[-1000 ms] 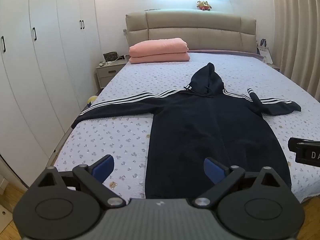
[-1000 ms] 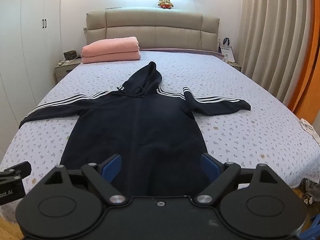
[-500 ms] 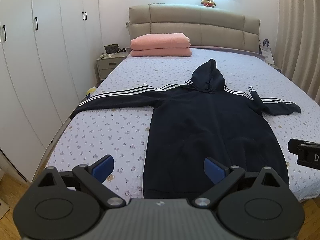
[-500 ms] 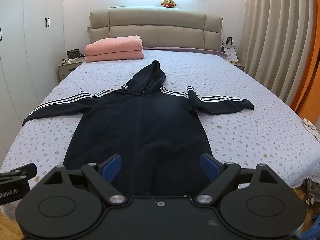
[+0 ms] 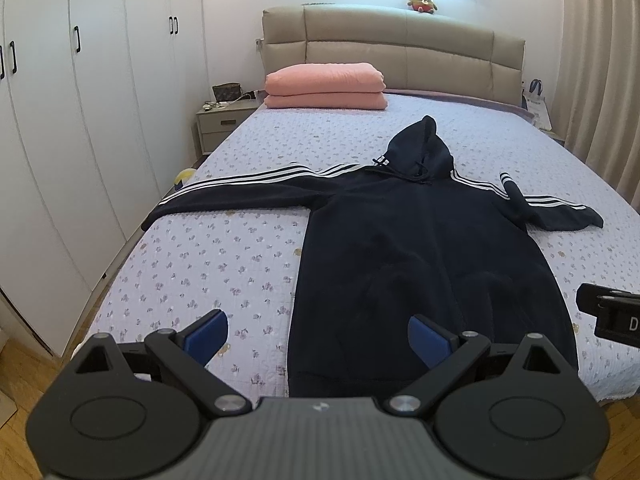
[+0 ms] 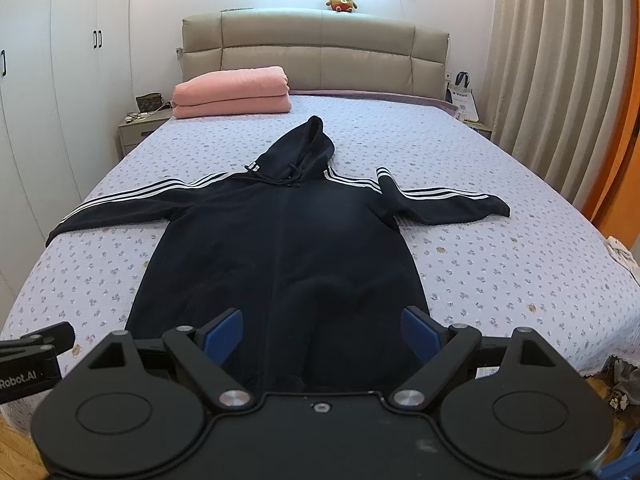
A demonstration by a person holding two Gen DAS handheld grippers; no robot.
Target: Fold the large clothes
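A dark navy hoodie [image 5: 420, 248] with white sleeve stripes lies flat and face up on the bed [image 5: 224, 256], hood toward the headboard, both sleeves spread sideways. It also shows in the right wrist view [image 6: 280, 248]. My left gripper [image 5: 318, 334] is open and empty, held above the foot of the bed over the hoodie's left hem corner. My right gripper [image 6: 322, 330] is open and empty over the hem's middle and right part. Neither touches the cloth.
Folded pink blankets [image 5: 325, 85] lie by the beige headboard [image 6: 316, 56]. White wardrobes [image 5: 80, 120] line the left, a nightstand [image 5: 218, 124] stands beside the bed. Curtains [image 6: 560, 80] hang on the right. Some cloth [image 6: 620, 252] lies off the bed's right side.
Both grippers have risen and pulled back slightly, so more of the hoodie's hem and the bed's foot edge is in view. The hoodie has not moved.
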